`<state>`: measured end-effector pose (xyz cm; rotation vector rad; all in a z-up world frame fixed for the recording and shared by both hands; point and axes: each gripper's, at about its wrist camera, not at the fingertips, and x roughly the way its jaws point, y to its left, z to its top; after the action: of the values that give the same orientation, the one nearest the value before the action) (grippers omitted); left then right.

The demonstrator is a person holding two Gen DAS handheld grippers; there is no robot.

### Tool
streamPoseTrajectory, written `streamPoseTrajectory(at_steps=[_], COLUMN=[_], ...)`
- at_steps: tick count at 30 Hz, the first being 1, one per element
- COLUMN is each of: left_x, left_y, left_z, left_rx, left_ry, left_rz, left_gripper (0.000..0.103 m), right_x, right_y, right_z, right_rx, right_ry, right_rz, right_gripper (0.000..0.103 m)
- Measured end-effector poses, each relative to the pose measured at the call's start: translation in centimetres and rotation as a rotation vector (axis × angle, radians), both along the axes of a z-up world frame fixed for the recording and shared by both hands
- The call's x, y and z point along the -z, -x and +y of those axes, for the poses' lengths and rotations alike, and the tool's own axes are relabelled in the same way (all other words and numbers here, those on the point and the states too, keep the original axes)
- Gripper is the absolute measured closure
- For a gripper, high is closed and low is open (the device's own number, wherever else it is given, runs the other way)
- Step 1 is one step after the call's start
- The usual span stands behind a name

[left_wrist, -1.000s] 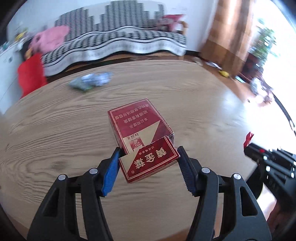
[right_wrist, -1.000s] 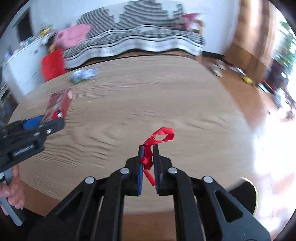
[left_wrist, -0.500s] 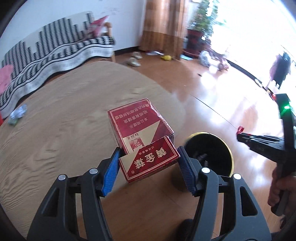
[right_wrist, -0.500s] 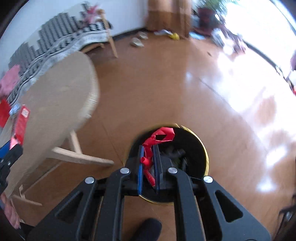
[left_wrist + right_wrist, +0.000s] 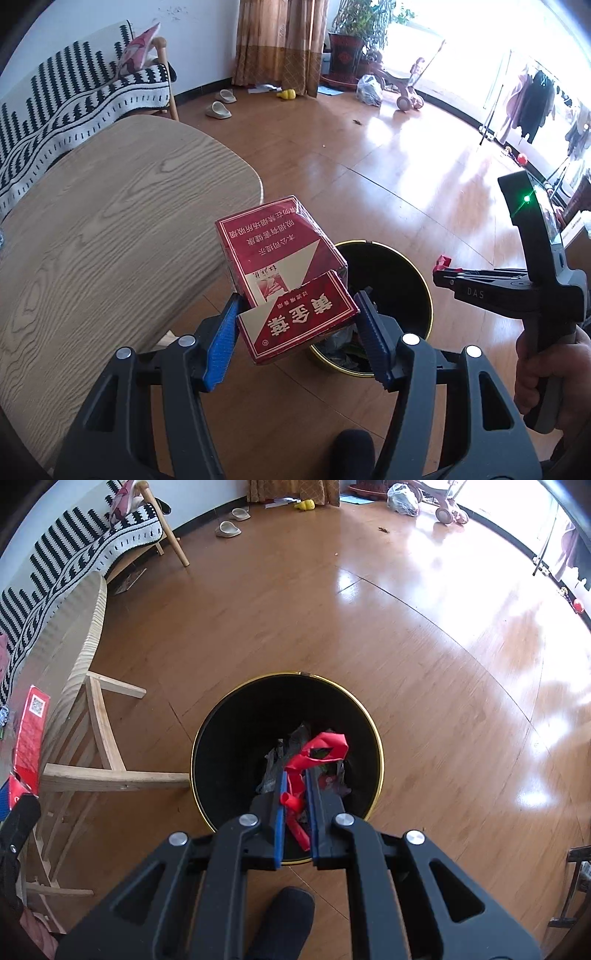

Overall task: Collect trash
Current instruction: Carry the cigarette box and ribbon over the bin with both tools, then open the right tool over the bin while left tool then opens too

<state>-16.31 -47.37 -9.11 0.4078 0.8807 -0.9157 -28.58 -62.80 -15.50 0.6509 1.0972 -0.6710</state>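
We hold a gripper in each hand above a wooden floor. On the left, a rounded wooden table (image 5: 110,229) edges into view. Our left gripper (image 5: 297,325) has its blue pads clamped on the flip lid of a red cigarette pack (image 5: 284,269), lifted in the air just off the table's corner and above the near rim of a black trash can (image 5: 402,273) with a gold rim. Further right, our right gripper (image 5: 295,797) hangs directly over the can's mouth, its jaws pressed together on a crumpled red ribbon strip (image 5: 317,753). Crumpled wrappers (image 5: 277,764) lie at the bottom of the can.
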Motion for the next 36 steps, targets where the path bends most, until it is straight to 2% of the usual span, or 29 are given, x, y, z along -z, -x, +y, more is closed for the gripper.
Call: streamPoseTrajectory(at_steps=[14,15,18,24,31,36], left_x=[1.0,1.1,1.3,2.0,4.2,5.2], left_y=[0.0,0.0,-0.2,-0.1,0.8,2.0], left_z=[-1.0,-1.0,-1.2,-1.7,-3.8,-5.8], left_rx=[0.002,0.005,0.011,0.036,0.118,0.180], left_ry=[-0.017,-0.016,-0.015,-0.006,-0.001,0.017], left_rz=[0.027,0.030,0.038,0.077,0.143,0.133], left_gripper=[0.043,0.043,0.043,0.043,0.043,0.043], right_x=[0.3,0.3,0.0,-0.9,-1.8,-2.3], right_y=[0.4,0.5,0.8,1.4,3.2,5.1], right_z=[-0.8,-0.9,-1.0,-1.3,-2.4,-3.2], right_rx=[0.024,0.028,0.038,0.072,0.155,0.200], right_ry=[-0.017,-0.022,-0.009,0.017,0.043,0.070], right_rz=[-0.024,-0.027,-0.047,-0.064,-0.081,-0.079], right_gripper=[0.093,0.088,0.025,0.028,0.025,0.023])
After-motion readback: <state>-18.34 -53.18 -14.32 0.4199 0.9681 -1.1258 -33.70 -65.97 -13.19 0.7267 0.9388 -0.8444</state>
